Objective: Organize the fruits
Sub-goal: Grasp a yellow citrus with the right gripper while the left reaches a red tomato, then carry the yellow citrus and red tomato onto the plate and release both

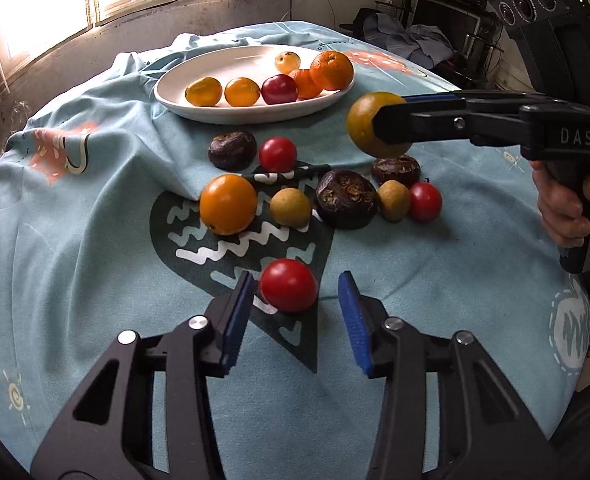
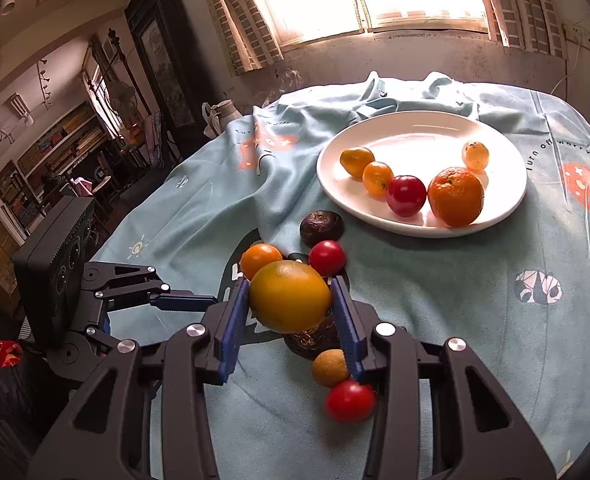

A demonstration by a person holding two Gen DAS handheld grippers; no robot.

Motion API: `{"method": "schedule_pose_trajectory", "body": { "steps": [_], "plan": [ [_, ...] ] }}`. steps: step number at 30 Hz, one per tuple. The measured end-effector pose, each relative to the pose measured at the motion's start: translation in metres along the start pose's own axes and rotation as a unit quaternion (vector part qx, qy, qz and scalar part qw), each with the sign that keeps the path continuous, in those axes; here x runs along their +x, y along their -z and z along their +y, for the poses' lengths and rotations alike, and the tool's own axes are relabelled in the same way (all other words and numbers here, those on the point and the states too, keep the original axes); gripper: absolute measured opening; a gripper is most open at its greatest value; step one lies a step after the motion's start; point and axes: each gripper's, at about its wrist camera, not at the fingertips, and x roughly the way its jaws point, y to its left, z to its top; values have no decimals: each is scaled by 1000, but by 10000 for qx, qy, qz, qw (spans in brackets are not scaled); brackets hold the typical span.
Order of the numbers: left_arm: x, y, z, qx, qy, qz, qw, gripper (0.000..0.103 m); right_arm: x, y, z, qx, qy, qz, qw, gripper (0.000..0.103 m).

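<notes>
Between the jaws of the right gripper (image 2: pixel 291 300), a yellow-orange citrus fruit (image 2: pixel 290 302) is clamped by both blue pads and held clear of the cloth-covered bench (image 2: pixel 475 320). Beyond these jaws and to their right stands a white plate (image 2: pixel 507 200) carrying 6 fruits as counted in the left wrist view: 2 small yellow-orange ones, a dark red plum (image 2: pixel 406 195), a pale round fruit (image 2: pixel 475 155), and 2 oranges, the nearer orange (image 2: pixel 456 196) hiding the other from the right wrist camera. Just ahead of the right jaws lie a red tomato (image 2: pixel 327 258), a dark wrinkled fruit (image 2: pixel 321 229) and an orange fruit (image 2: pixel 261 260); beneath them sit another dark fruit, a tan fruit (image 2: pixel 329 367) and a second red tomato (image 2: pixel 350 401). The left gripper (image 1: pixel 295 316) has its jaws apart, low over the cloth, with a red tomato (image 1: pixel 289 285) lying at their tips, touching or nearly touching the left pad and apart from the right pad. Ahead of the left jaws the loose fruits form a cluster on the cloth, and the held citrus hangs beyond that cluster to the right, near the plate's rim.
</notes>
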Motion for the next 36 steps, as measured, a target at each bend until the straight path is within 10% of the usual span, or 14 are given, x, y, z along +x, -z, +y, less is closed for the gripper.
{"method": "schedule_pose_trajectory", "body": {
  "steps": [24, 36],
  "plan": [
    [14, 0, -4, -7, -160, 73, 9998, 30, 0, 3, 0, -1, 29, 0, 10000, 43],
    [-8, -41, 11, -392, 357, -270, 9982, 30, -5, -3, -21, 569, -353, -286, 9973, 43]
  ]
}}
